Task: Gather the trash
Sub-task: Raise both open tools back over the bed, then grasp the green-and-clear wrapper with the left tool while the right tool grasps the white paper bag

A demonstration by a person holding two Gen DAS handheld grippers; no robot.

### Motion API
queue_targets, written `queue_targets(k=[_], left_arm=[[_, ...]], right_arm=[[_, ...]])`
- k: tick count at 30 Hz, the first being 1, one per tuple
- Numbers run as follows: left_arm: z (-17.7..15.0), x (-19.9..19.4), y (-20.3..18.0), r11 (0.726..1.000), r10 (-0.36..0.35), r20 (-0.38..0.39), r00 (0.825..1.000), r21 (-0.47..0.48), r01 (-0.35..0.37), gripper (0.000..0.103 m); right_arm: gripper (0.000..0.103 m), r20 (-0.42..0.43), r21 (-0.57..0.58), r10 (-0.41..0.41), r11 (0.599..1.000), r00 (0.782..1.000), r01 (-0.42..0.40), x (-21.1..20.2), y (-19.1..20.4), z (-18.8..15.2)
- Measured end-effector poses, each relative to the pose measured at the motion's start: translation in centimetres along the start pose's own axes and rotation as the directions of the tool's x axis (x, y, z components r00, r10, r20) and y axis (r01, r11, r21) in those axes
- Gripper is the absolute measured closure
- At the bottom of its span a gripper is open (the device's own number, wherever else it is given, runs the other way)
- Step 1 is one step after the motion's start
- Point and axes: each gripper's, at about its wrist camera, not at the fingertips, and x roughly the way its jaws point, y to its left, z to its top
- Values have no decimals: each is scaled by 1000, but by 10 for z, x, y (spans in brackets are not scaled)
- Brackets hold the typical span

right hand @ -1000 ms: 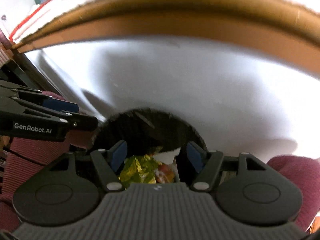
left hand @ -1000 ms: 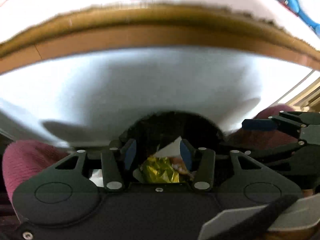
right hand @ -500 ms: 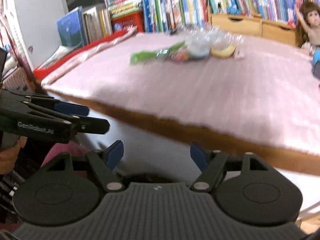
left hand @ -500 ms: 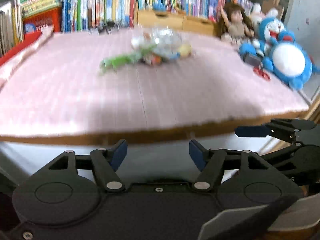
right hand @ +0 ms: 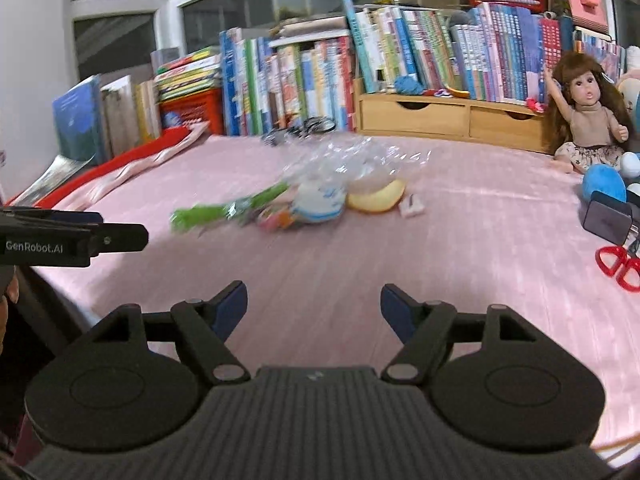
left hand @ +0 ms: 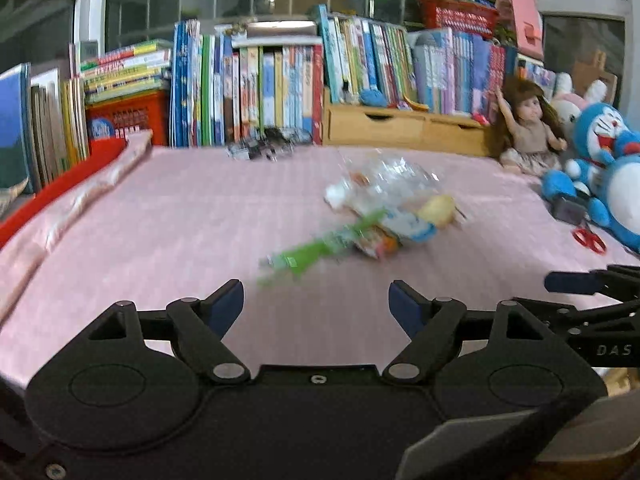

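Note:
A pile of trash lies mid-table on the pink cloth (left hand: 160, 232) (right hand: 440, 248): a green wrapper (left hand: 308, 250) (right hand: 224, 208), crumpled clear plastic (left hand: 388, 176) (right hand: 352, 156), a blue-and-white wrapper (left hand: 408, 226) (right hand: 320, 200), a yellow peel-like piece (left hand: 438, 208) (right hand: 376, 198) and a small white scrap (right hand: 412, 206). My left gripper (left hand: 316, 306) is open and empty, short of the green wrapper. My right gripper (right hand: 312, 306) is also open and empty, well short of the pile. Each gripper shows at the edge of the other's view: the right gripper's fingers (left hand: 576, 282), the left gripper's fingers (right hand: 80, 236).
Books (left hand: 280, 80) (right hand: 400, 60) and wooden drawers (left hand: 400, 128) (right hand: 448, 118) line the back. A doll (left hand: 528, 132) (right hand: 588, 116), a blue plush (left hand: 608, 168), red scissors (left hand: 588, 238) (right hand: 616, 262) and a dark box (right hand: 608, 218) sit at the right. A red-edged folded cloth (left hand: 72, 188) (right hand: 120, 168) lies at the left.
Both grippers rose from over the black bin, where wrappers lay between their fingers, up past the table edge. They now face the trash pile on the table and are closer to it.

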Motion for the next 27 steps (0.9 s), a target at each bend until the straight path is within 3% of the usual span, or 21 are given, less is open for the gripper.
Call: queue_targets(k=[10,22,25,27], left_arm=[[32,77,8,997,-57,18,998,-43,58,26],[27,135,4,993,-116,-90,989,-32,114,39],[25,142,2,992,-125,-99,987,-36,122,46],[24,146,3,991,-129,-109,986,-48,124,62]], right_arm=[[23,-2,14,-10,1000,1000,10,54,-6,32],[28,-56,11,17,1000,998,-17,109,-1,46],[28,-63,13,26,1000,998,-25,117,0,49],[29,-67,20,35,999,997,-34,122,0,50]])
